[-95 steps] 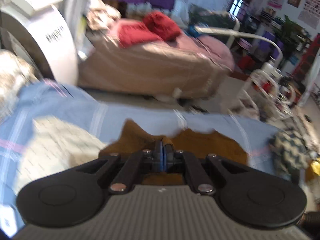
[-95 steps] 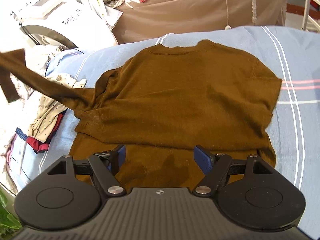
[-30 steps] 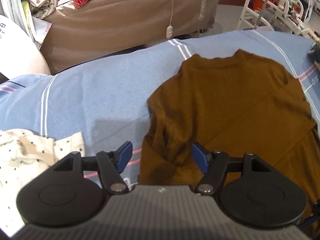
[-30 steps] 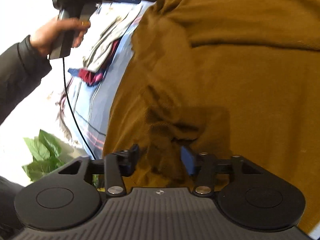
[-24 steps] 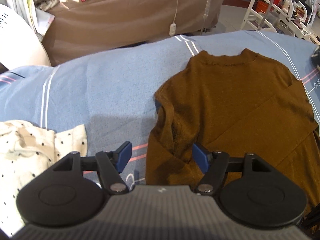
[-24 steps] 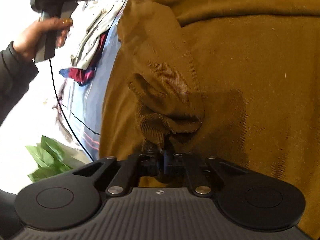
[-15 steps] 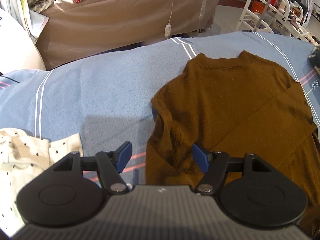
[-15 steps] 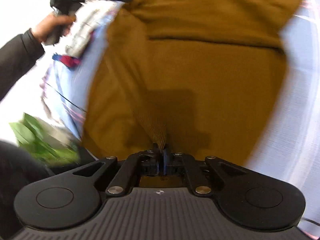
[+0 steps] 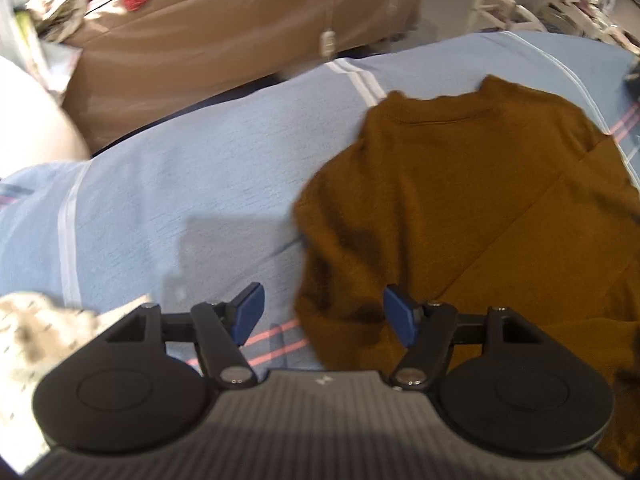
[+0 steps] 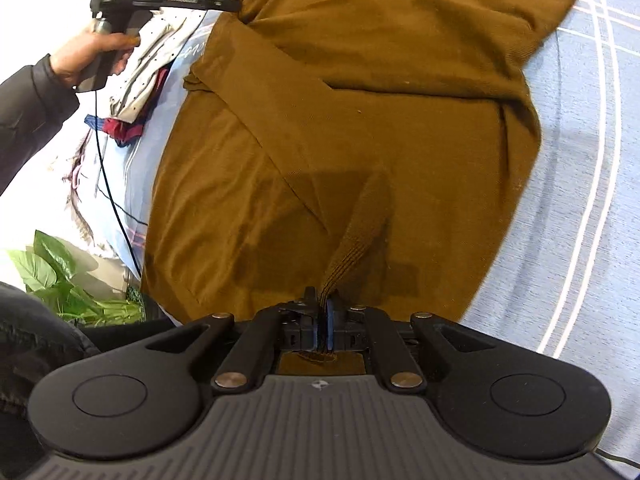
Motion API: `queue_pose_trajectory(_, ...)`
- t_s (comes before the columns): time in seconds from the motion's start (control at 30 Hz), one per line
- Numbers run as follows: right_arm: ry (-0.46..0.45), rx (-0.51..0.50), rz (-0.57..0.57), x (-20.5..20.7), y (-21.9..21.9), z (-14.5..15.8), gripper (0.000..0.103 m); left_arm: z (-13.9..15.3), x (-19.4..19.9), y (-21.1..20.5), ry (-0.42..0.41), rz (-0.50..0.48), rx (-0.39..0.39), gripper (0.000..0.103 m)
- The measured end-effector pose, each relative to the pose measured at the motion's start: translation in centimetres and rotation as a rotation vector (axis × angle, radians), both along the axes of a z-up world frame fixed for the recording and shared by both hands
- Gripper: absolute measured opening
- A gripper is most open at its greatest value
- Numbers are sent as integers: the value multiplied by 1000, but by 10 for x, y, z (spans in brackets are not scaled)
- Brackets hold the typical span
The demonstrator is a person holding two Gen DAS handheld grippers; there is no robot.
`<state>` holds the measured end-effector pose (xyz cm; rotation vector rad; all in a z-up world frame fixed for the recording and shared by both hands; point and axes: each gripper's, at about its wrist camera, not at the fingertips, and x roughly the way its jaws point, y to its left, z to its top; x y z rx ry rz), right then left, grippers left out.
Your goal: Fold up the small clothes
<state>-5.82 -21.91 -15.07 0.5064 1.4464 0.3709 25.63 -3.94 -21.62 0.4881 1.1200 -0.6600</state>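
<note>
right gripper [image 10: 323, 312] jaws clamped on the ribbed cuff [image 10: 352, 248] of the sweater [image 10: 360, 112]; left gripper [image 9: 320, 312] jaws wide, empty, straddling its left edge. step looks like sleeve fold: cuff lifted over the body. next move likely calls for laying the sleeve flat across the torso, left pinning the side. sweater lies flat on the blue striped sheet [image 9: 180, 184]; dotted clothes [image 9: 36, 328] beside it, brown-covered bed [image 9: 224, 28] beyond.

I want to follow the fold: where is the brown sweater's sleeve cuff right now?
In the right wrist view the ribbed sleeve cuff is low and central, pinched in the shut right hand-held gripper over the brown sweater.
</note>
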Motion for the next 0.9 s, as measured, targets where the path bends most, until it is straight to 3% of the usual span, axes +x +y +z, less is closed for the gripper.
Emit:
queue_pose_trajectory(0.03,3,7,-13,0,-3,0,9,-4,-1,-6,5,-15,15,61)
queue_pose_trajectory(0.1,5,6,-33,0,-4,1,9,-15,-3,-16,7,-42,84,39)
queue_pose_trajectory(0.13,2,4,-39,0,-3,2,9,-19,-3,-16,13,-46,94,15)
queue_pose_trajectory(0.23,-15,-16,-64,2,-7,10,9,-12,5,-5,29,-10,53,11)
queue_pose_trajectory(0.33,-29,-54,-77,10,-22,23,9,-5,30,6,20,-9,80,9)
queue_pose_trajectory(0.43,-57,-101,-61,25,-39,36,9,2,64,15,-90,-8,187,7)
queue_pose_trajectory(0.53,-65,-164,-35,46,-58,43,9,11,92,30,-35,39,133,8)
queue_pose_trajectory(0.6,-62,-190,-19,55,-65,43,9,26,89,35,16,14,1,18)
queue_pose_trajectory(0.63,-65,-188,-4,57,-64,42,9,29,83,33,68,-27,-47,35)
queue_pose_trajectory(0.67,-71,-169,10,58,-64,41,18,30,74,29,111,-73,-63,63)
queue_pose_trajectory(0.73,-77,-124,5,58,-61,38,36,24,50,18,117,-157,-9,80)
queue_pose_trajectory(0.77,-74,-122,10,58,-58,36,51,19,38,13,89,-201,35,80)
queue_pose_trajectory(0.83,-74,-152,43,57,-48,29,55,7,20,6,80,-268,103,76)
queue_pose_trajectory(0.9,-75,-176,59,56,-41,23,55,-2,12,7,88,-278,115,66)
